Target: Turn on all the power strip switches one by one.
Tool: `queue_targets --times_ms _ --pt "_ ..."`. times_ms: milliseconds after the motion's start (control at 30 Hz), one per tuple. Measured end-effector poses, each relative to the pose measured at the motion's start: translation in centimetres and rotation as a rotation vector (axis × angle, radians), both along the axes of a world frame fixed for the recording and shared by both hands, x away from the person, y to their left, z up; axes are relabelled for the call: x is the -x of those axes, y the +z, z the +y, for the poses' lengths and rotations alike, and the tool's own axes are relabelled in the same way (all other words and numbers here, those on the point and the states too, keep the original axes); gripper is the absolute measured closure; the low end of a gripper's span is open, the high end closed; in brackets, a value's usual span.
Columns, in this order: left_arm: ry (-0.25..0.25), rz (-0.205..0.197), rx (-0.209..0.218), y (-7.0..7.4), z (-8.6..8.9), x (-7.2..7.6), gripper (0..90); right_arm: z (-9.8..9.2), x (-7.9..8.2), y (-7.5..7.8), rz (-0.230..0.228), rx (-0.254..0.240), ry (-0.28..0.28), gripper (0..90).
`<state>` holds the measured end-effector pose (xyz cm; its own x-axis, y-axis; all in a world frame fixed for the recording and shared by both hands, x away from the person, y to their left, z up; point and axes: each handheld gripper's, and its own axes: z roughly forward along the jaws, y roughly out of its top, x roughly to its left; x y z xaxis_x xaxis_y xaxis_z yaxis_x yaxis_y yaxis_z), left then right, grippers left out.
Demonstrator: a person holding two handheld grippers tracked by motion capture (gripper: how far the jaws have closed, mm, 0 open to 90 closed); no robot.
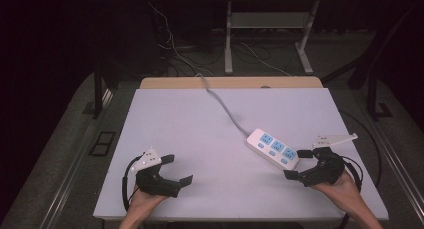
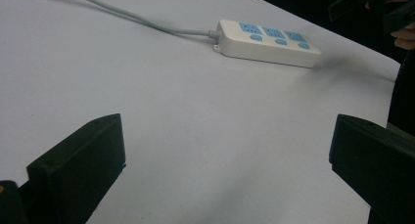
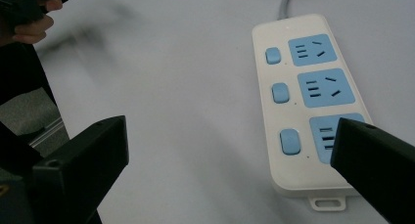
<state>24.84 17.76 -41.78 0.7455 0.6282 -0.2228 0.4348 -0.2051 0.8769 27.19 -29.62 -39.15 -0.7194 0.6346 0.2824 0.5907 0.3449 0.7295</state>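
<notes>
A white power strip (image 1: 272,149) with three blue sockets and blue switches lies at the right of the white table top (image 1: 190,124). Its grey cable (image 1: 222,104) runs off over the far edge. My right gripper (image 1: 296,164) stands open just beside the strip's near end, nothing between its jaws. In the right gripper view the power strip (image 3: 306,101) lies close ahead, and one jaw overlaps its nearest socket. My left gripper (image 1: 179,170) is open near the front left. Far ahead of my left gripper (image 2: 225,155) lies the strip (image 2: 266,43).
A wooden strip (image 1: 230,82) borders the table's far edge. Beyond it, metal table legs (image 1: 228,39) and loose wires (image 1: 175,44) sit on the dark floor. In the left gripper view the other gripper (image 2: 372,6) shows at the top right.
</notes>
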Motion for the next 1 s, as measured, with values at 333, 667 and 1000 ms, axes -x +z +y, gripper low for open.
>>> queue_targets --times_ms 333,667,1000 --pt "0.001 0.001 0.003 -0.1 0.0 0.0 0.0 0.2 -1.0 0.3 0.025 0.056 0.028 0.5" --pt "0.003 0.001 0.005 -0.1 0.1 0.0 0.0 0.4 -2.4 0.5 0.046 0.114 0.053 0.5" --pt "0.000 0.003 0.000 -0.1 0.0 0.0 0.0 0.6 -3.5 1.0 0.065 0.156 0.085 0.5"
